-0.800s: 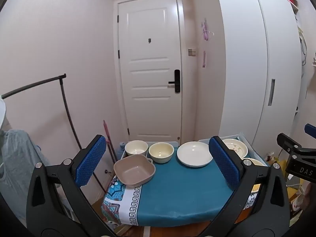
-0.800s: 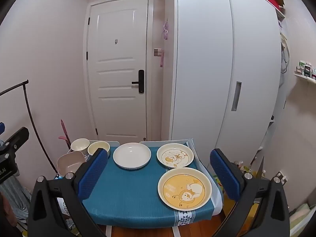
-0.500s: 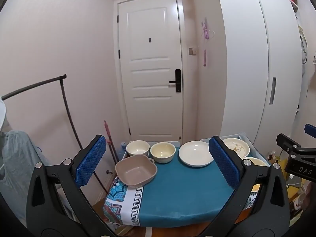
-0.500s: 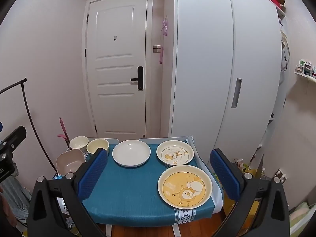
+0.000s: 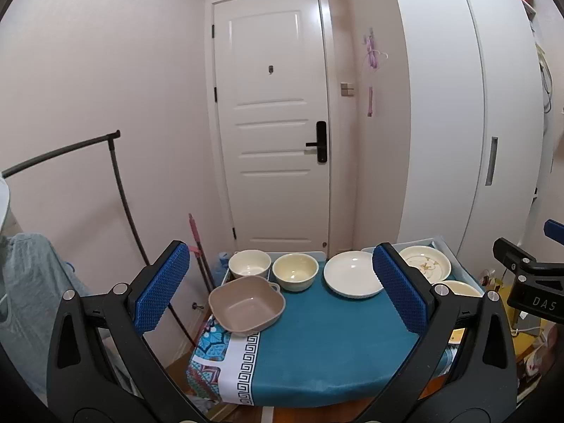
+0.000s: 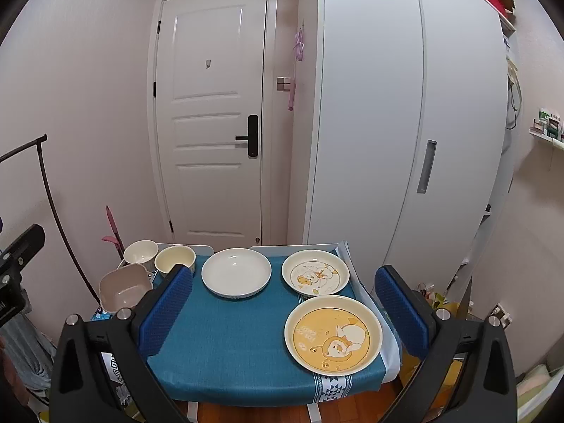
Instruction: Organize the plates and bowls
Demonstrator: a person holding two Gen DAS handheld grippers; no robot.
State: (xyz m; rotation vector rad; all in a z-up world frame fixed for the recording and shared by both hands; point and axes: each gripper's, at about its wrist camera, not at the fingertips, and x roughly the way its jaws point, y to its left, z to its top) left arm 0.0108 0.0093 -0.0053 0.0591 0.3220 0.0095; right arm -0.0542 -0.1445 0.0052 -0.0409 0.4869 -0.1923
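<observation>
Ceramic-looking dishes on a teal tablecloth (image 6: 229,335), both grippers wide open w/ nothing between the pads.

Left gripper (image 5: 282,296) hangs short of the table; ahead between its jaws sit a taupe square plastic-looking bowl with small side handles (image 5: 246,305), a white round bowl (image 5: 249,263), a cream round bowl (image 5: 295,270) and a plain white round plate (image 5: 352,275). Right gripper (image 6: 282,313) frames the same white plate plus a white cartoon-print plate (image 6: 315,276); a yellow cartoon-print plate (image 6: 333,333) lies nearest its right jaw. Probably: glazed pieces = stiff, slick, chip-prone, moderately heavy; taupe bowl lighter, forgiving. Best hold = pinch across a rim edge, one pad inside, one outside; plates lie flat on cloth, so a pad must get under the lip first. Bowls likely nest, plates stack—lower gently, no dropping.
</observation>
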